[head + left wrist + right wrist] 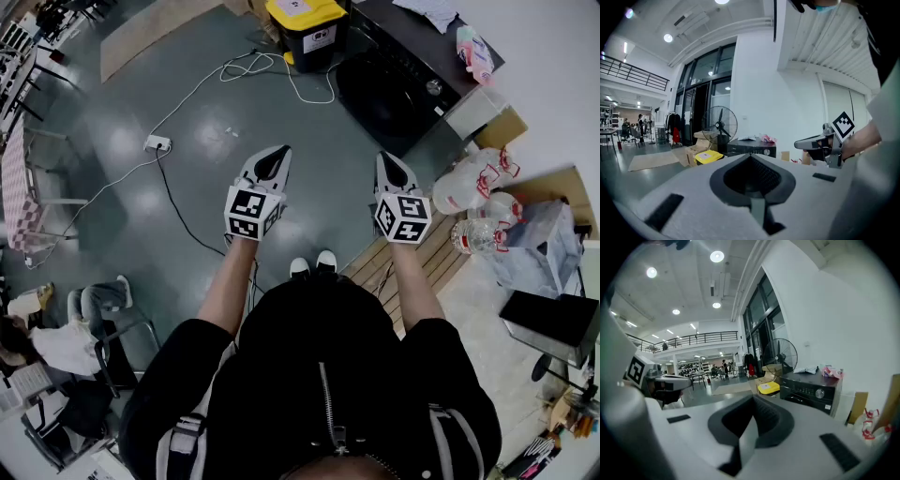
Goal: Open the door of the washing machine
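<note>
The black washing machine (pixel 405 82) stands on the floor ahead of me and to the right, with a cloth and a pink packet on its top. It shows small and far off in the left gripper view (pixel 751 148), and its control panel and knob face the right gripper view (pixel 812 391). My left gripper (pixel 277 152) and right gripper (pixel 385 159) are held side by side at waist height, well short of the machine. Both have their jaws together with nothing between them. Each gripper also shows in the other's view: the right gripper (pixel 819 143) and the left gripper (pixel 670 380).
A yellow-lidded bin (pixel 307 26) stands left of the machine. White cables and a power strip (pixel 157 142) lie on the grey floor. A wooden pallet (pixel 427 251) and wrapped water bottles (pixel 476 192) are at my right. A chair (pixel 105 314) is behind left. A floor fan (pixel 720 124) stands beyond.
</note>
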A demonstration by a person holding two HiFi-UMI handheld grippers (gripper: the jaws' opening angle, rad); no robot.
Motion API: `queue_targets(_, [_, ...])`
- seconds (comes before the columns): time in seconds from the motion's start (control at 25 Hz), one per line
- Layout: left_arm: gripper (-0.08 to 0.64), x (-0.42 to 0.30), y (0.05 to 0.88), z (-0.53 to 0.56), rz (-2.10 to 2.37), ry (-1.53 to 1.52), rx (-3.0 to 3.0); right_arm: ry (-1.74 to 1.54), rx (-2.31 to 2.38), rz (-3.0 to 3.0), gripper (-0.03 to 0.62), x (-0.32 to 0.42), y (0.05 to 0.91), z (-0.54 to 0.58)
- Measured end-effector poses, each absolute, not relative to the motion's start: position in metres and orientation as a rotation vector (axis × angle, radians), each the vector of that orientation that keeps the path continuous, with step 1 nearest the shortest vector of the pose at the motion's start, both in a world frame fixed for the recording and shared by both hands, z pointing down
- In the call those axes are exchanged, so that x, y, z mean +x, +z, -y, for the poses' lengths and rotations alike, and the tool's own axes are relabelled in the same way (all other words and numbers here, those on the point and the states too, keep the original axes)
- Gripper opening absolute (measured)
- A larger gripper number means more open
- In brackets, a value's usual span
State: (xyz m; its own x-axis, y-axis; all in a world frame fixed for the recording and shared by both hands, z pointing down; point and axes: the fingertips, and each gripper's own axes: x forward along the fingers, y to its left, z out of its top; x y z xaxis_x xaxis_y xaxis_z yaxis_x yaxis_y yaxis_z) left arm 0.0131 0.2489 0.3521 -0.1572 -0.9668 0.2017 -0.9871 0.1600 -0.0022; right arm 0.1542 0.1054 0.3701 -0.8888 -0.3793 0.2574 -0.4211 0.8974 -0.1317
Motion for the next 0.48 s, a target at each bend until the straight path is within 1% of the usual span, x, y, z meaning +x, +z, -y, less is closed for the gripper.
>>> queue_targets(0.48, [0.000, 0.011, 0.355, -0.226, 2.332, 0.180, 1.866, 0.263, 0.487, 2.902, 0.003, 0.140, 0.375, -0.091])
